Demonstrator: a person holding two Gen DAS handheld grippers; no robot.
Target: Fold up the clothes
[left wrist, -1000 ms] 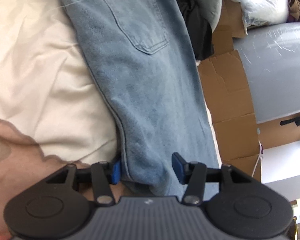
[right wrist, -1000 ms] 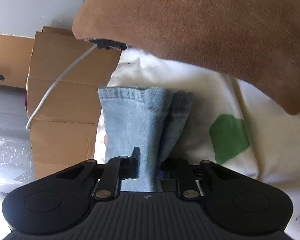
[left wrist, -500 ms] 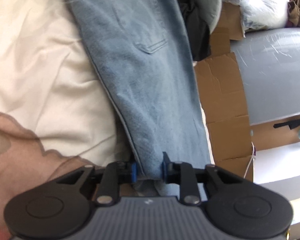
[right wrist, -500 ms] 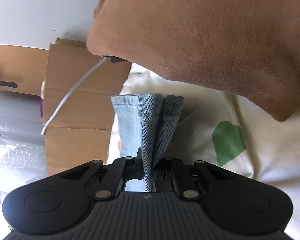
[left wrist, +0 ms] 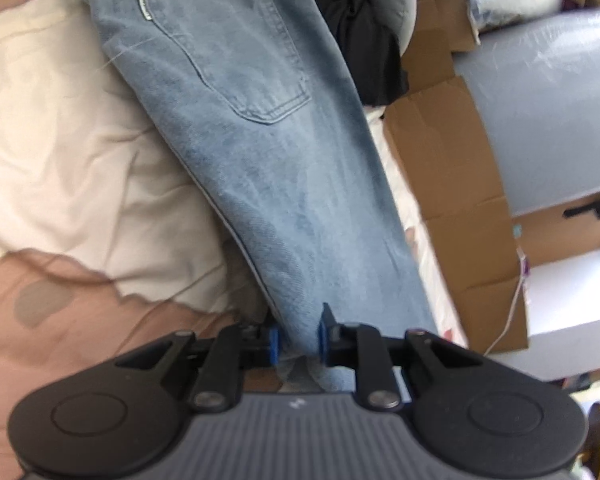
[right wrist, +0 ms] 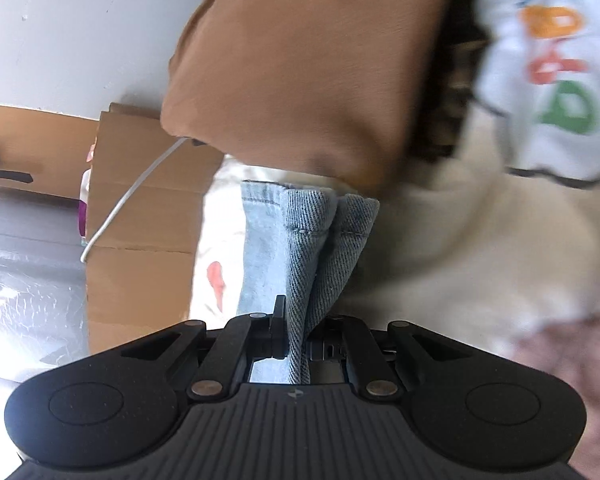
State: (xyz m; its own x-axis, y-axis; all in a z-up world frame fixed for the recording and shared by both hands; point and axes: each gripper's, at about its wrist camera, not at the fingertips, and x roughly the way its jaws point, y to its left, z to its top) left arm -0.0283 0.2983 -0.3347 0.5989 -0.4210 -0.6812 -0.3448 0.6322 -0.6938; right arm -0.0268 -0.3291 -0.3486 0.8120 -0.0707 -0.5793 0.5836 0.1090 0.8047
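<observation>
Denim jeans now pinched, lifted by left gripper, jaws closing.

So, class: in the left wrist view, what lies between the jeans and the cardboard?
A thin strip of pale bedding lies between jeans and cardboard.

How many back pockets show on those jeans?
1: the back pocket sits on the jeans, toward the top of the left wrist view. A second pocket may be hidden underneath.

Brown pillow above cream bedsheet, cardboard boxes alongside.
</observation>
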